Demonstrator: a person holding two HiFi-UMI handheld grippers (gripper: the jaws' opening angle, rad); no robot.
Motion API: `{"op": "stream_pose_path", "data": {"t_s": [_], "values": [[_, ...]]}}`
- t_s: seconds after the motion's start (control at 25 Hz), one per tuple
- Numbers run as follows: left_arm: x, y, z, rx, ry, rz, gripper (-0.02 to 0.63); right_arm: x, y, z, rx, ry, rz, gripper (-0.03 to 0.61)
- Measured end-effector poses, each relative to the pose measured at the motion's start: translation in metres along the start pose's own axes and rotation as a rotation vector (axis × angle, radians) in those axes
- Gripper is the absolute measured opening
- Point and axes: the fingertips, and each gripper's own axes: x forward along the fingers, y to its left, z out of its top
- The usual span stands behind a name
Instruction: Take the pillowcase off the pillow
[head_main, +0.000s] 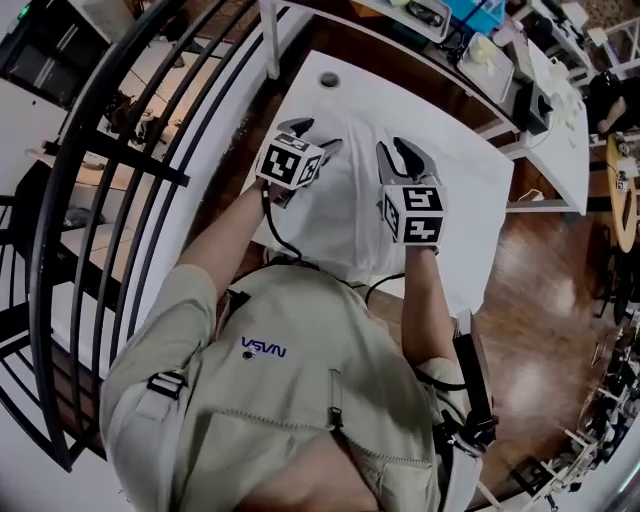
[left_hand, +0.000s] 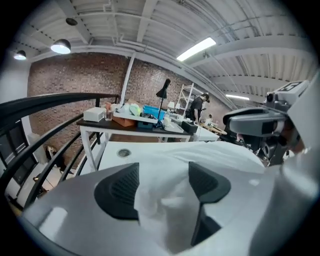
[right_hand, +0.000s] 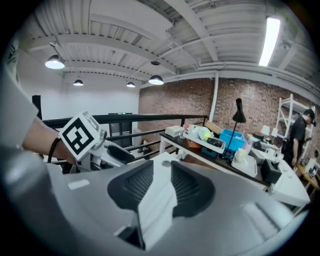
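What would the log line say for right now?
left gripper: open, pillowcase loose between jaws | right gripper: shut on pillowcase fold | pillowcase: on white table

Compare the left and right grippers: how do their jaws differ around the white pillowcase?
The left gripper has jaws wide apart; the right gripper has them nearly together. The pillowcase lies loosely bunched between the left gripper's jaws, while the right gripper pinches a thin fold of it. Both point away from the person, over the white table.
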Motion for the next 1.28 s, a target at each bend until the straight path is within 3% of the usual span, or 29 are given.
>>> {"op": "stream_pose_path", "data": {"t_s": [0.08, 0.12, 0.32, 0.48, 0.64, 0.72, 0.76, 1.08, 1.28], "values": [[0.017, -0.001, -0.015, 0.002, 0.076, -0.023, 0.320, 0.016, -0.003, -0.003, -0.010, 0.030, 0.017, 0.100], [0.022, -0.003, -0.023, 0.000, 0.109, -0.035, 0.288, 0.024, -0.004, -0.006, -0.011, 0.049, 0.029, 0.100], [0.017, -0.020, -0.036, 0.043, 0.144, -0.041, 0.062, 0.056, -0.012, -0.024, 0.008, 0.146, 0.097, 0.109], [0.004, -0.043, -0.041, 0.116, 0.126, -0.030, 0.026, 0.072, -0.006, -0.044, -0.018, 0.235, 0.159, 0.144], [-0.014, -0.050, -0.043, 0.177, 0.078, -0.010, 0.023, 0.079, 0.018, -0.069, -0.105, 0.353, 0.179, 0.129], [-0.027, -0.053, -0.041, 0.197, 0.049, -0.008, 0.021, 0.076, 0.018, -0.065, -0.154, 0.347, 0.148, 0.017], [-0.033, -0.054, -0.040, 0.199, 0.030, -0.009, 0.021, 0.074, 0.014, -0.060, -0.170, 0.335, 0.124, 0.006], [-0.085, -0.065, -0.025, 0.073, -0.139, -0.072, 0.020, 0.033, -0.069, -0.056, -0.115, 0.307, -0.126, 0.005], [-0.118, -0.075, -0.006, 0.069, -0.247, -0.092, 0.018, 0.006, -0.103, -0.073, -0.068, 0.311, -0.264, 0.005]]}}
